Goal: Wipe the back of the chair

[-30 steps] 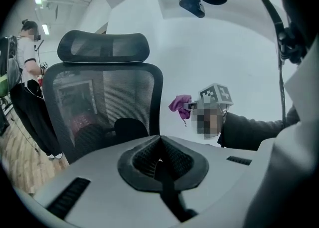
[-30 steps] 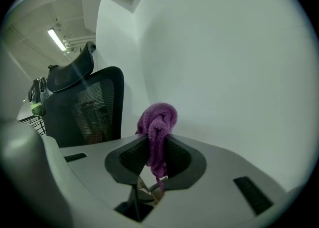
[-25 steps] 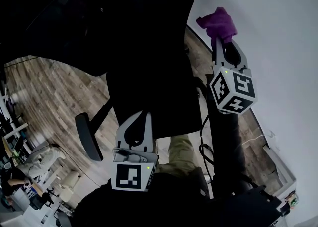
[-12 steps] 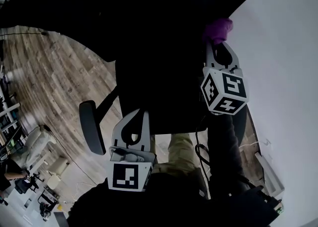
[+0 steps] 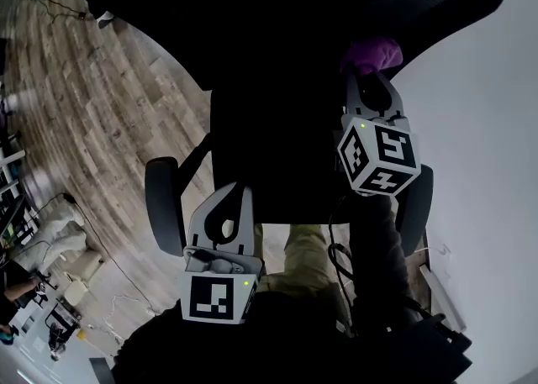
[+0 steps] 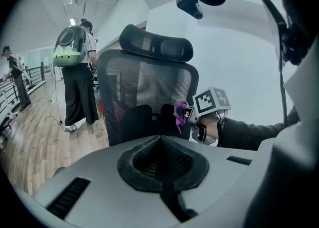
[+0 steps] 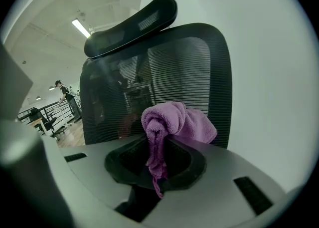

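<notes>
Since a second ago the floor (image 5: 92, 105) at 9 o'clock has slid and the chair (image 5: 277, 80) now fills the whole top of the head view. The left gripper (image 5: 235, 196) at 6 o'clock has barely shifted. The right gripper (image 5: 370, 80) at 1 o'clock has come in from the wall (image 5: 487, 164), bringing the cloth (image 5: 371, 55) from open white to the chair back's right edge.

The left gripper's jaws are pressed together with nothing between them (image 6: 160, 139), pointing at the mesh back (image 6: 144, 92). The right gripper (image 7: 158, 152) is clamped on the purple cloth (image 7: 174, 122), which bunches above its jaws in front of the mesh (image 7: 159, 72).

Open floor lies from 8 to 10 o'clock, beyond the left armrest (image 5: 164, 206). The right armrest (image 5: 416, 206) sits close to the wall, which runs from 1 to 5 o'clock.

The chair is nearly pure black in the head view and its base is hidden. Whether the cloth touches the mesh cannot be told. A person with a backpack (image 6: 75, 72) stands beyond the chair at 9 o'clock in the left gripper view.
</notes>
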A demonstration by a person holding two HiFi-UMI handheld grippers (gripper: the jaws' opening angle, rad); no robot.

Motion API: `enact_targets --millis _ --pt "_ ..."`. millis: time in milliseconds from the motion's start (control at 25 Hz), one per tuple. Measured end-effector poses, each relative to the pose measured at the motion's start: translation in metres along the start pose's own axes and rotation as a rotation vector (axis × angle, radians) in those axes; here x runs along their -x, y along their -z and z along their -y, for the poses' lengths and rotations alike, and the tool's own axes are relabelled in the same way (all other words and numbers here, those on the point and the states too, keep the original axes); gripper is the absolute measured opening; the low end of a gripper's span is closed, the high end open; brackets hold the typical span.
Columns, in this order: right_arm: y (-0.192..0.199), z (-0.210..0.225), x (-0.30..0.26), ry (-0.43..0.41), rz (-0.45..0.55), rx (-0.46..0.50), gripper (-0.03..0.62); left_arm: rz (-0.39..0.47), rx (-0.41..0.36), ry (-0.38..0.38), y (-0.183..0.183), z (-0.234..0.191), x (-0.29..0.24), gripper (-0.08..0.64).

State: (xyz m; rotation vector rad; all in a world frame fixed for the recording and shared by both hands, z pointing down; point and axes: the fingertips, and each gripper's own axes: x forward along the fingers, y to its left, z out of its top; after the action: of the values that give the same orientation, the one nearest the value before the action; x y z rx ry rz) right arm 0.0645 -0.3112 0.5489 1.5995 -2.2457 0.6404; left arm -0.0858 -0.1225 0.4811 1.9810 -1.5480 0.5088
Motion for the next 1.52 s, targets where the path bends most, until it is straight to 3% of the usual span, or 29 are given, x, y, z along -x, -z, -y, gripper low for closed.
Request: enact_targets --millis 480,1200,1520 --pt "0.009 -0.093 -0.022 -0.095 -0.015 0.076 0.072 0.018 0.072 -0.056 0.013 -0.059 0.032 0.004" --pt "0.021 -0.311 -0.075 -0.313 -0.073 0.21 0.072 0.04 0.229 -0.193 0.027 -0.203 0.103 0.004" --pt "0.028 -0.385 -0.087 -0.452 -0.061 0.214 0.072 0.159 0.16 -0.272 0.021 -0.247 0.122 0.003"
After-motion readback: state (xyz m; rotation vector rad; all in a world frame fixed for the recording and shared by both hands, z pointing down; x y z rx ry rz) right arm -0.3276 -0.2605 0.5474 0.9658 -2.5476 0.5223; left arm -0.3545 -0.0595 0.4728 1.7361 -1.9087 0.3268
